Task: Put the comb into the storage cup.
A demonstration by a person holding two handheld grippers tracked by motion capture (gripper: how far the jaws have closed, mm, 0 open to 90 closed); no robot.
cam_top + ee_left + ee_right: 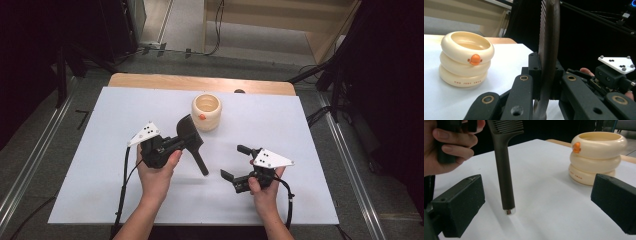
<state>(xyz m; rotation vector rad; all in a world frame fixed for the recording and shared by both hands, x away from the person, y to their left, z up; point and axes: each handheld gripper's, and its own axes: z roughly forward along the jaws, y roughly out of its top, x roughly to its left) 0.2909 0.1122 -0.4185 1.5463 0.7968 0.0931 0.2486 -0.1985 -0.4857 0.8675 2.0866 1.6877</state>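
Now, left jaws clamped on the toothed head of the dark comb (191, 141), gripped across its flat faces; in the left gripper view the comb (548, 50) stands edge-on between the pads. Its handle slants down toward me, and its metal-tipped end (509, 211) sits at or just above the table (90, 165); contact I cannot tell. Right gripper (236, 161) stands apart near the front right of the table, jaws wide, nothing between them. Cream ringed cup (206, 112) with an orange spot sits toward the back edge, centre.

Judgement: comb looks light, rigid plastic, smooth and likely slippery on the handle. Teeth thin, could bend or snap. Best hold seems the solid spine, or mid-handle for the right jaws.
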